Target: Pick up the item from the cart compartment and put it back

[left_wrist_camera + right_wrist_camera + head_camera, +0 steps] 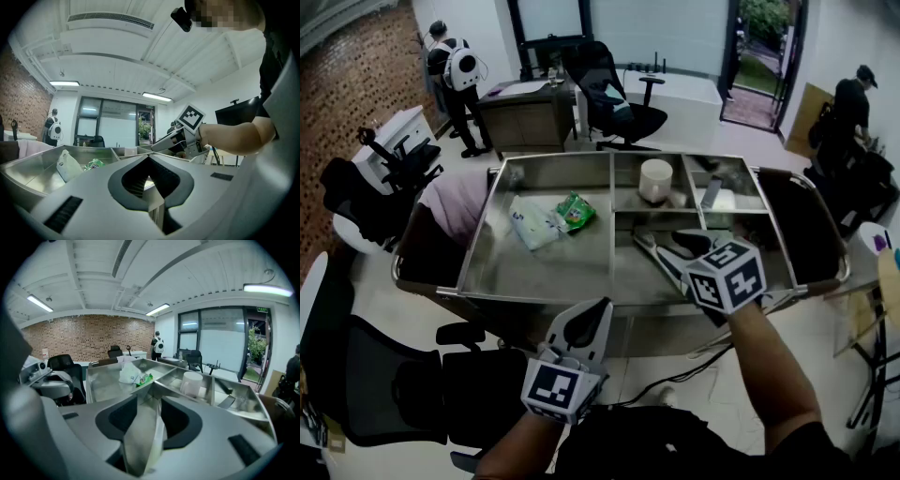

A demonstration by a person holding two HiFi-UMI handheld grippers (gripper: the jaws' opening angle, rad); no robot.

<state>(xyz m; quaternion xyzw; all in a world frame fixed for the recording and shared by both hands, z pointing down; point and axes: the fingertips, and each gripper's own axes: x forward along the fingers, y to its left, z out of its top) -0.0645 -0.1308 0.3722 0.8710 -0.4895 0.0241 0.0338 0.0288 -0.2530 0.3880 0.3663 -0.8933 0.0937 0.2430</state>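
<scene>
Now we're looking steeply down on a stainless-steel cart (pixel 502 297) divided into compartments. Our right gripper (pixel 662 240) hangs over the near right compartment, tipped downward. Its jaws are spread wide, with only bare steel and a divider wall showing between them, so it grips nothing. Our left gripper (pixel 603 304) is held level at the cart's near rim. Its jaws are pressed together at the tips and empty, and we cannot tell whether they touch the rim.

The white cylindrical cup (pixel 656 180) stands upright in the far middle compartment, beyond the right gripper and apart from it. Next door, in the far right compartment, lies a flat dark-grey piece (pixel 711 192), and we can't make out what it is.

Over in the big left compartment, a white plastic packet (pixel 532 225) and a green snack packet (pixel 576 211) lie just beside each other, well away from both grippers.

Past the cart we see a black office chair (pixel 614 98), and a person wearing a white backpack (pixel 455 70) stands by a desk.
</scene>
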